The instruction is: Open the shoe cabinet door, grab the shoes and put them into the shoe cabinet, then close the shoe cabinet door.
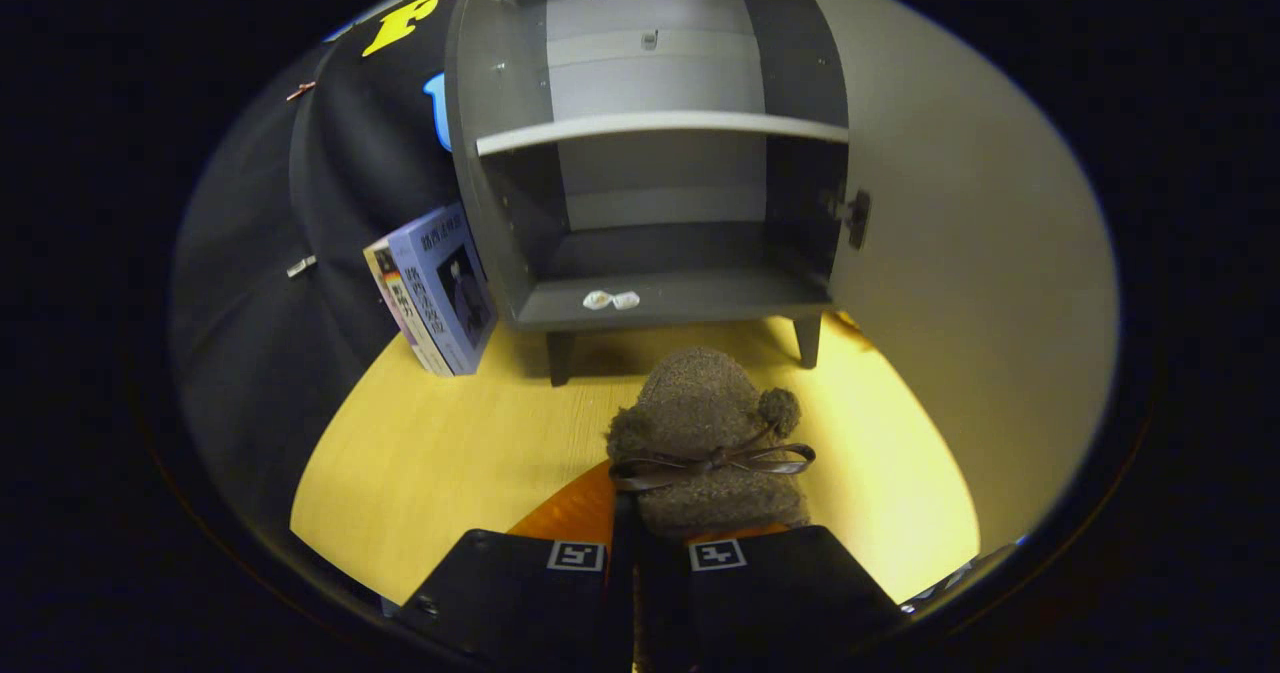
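Shoe cabinet stands at the far side of the table, grey, raised on short dark legs. Its door is swung fully open to the right, pale inner face toward the camera, hinge hardware visible on the right wall of the lower compartment. One light shelf divides the inside into an upper and a lower compartment; no shoes in either. A small white crumpled scrap lies on the front lip of the lower compartment's floor.

Table surface is light yellow wood, with an orange-brown patch just ahead of the fingers.

Two books lean upright against the cabinet's left outer wall, spines facing out, resting on the table.

Shoe: brown fuzzy slipper-type with a thin brown ribbon bow across it and a pompom on its right side. It sits between the fingers and the cabinet's legs, near end reaching into the gap at the fingertips.

Gripper: fingers drawn close together, narrow gap left, the shoe's near edge caught between them; appears clamped on the shoe.
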